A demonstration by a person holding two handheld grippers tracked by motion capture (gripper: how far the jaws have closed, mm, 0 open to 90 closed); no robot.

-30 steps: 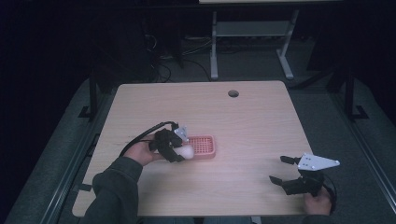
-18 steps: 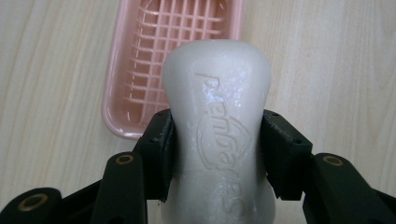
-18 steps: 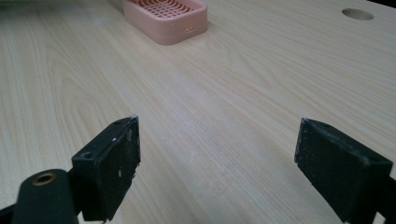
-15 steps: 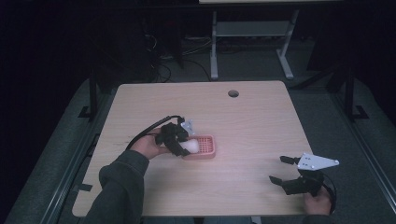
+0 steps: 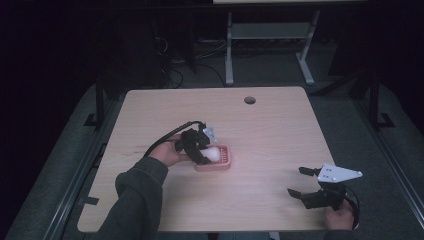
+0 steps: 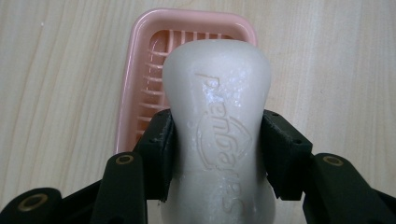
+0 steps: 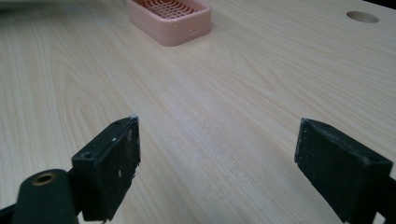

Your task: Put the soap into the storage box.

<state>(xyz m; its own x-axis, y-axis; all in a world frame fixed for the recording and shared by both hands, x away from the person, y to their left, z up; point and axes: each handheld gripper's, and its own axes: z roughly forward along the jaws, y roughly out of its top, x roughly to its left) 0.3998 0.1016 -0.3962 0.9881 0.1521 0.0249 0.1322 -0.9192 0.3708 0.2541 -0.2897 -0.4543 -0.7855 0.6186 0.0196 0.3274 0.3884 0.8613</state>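
White soap [image 6: 218, 135] clamped in left gripper [image 6: 217, 149].

High view: dim, grainy; room black beyond the table [image 5: 280, 130], darkest from 9 to 12 o'clock.
Gripper views: bright, even light.
Glare: wet sheen on soap [image 6: 219, 116].
Blur: near jaws soft; far hole [image 7: 363, 17] hazy.

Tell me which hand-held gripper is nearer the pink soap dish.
Left. The left hand-held gripper holds the soap over the pink soap dish; the right hand-held gripper sits far off, open.
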